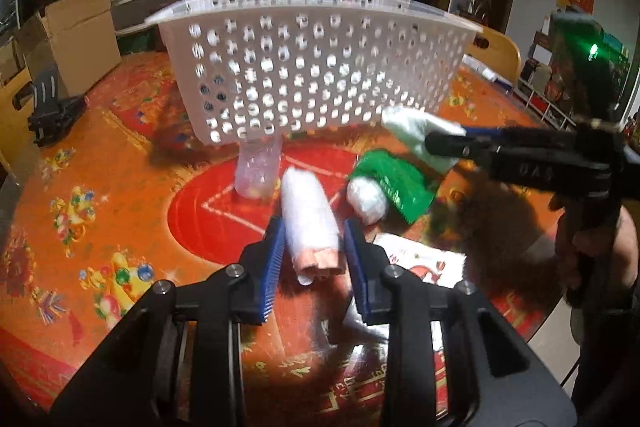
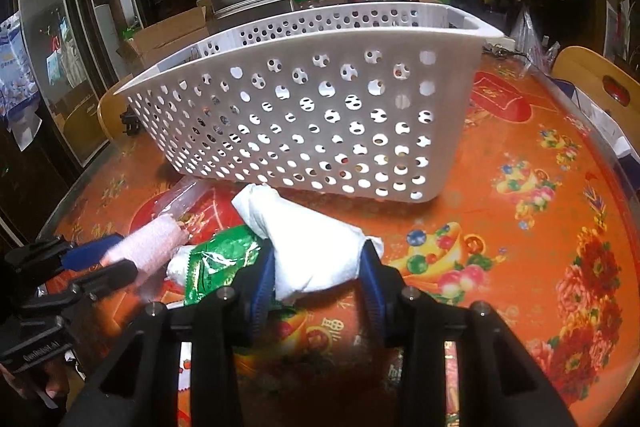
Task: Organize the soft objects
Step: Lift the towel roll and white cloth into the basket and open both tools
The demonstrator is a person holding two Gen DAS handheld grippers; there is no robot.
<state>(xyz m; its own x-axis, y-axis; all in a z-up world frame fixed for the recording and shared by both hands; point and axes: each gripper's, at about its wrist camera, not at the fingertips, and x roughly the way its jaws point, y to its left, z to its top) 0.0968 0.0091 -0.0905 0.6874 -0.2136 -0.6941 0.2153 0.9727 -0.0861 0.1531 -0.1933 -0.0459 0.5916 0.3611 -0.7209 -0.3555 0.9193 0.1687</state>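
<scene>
White cloth bundle (image 2: 316, 247) sits gripped in the right gripper (image 2: 318, 267) jaws just short of the perforated basket (image 2: 320, 115) ahead, while the left gripper (image 1: 314, 247) jaws straddle a foam-wrapped roll (image 1: 310, 227), grip uncertain; next, probably lifting over the rim.

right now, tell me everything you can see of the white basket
The basket is white plastic, its walls pierced by rows of round holes under a solid flared rim. It stands upright on the orange floral table, open top up; its contents cannot be made out. A clear bottle lies at its base, seemingly touching. Neither gripper touches it: the right gripper holds a white pouch just in front.
</scene>
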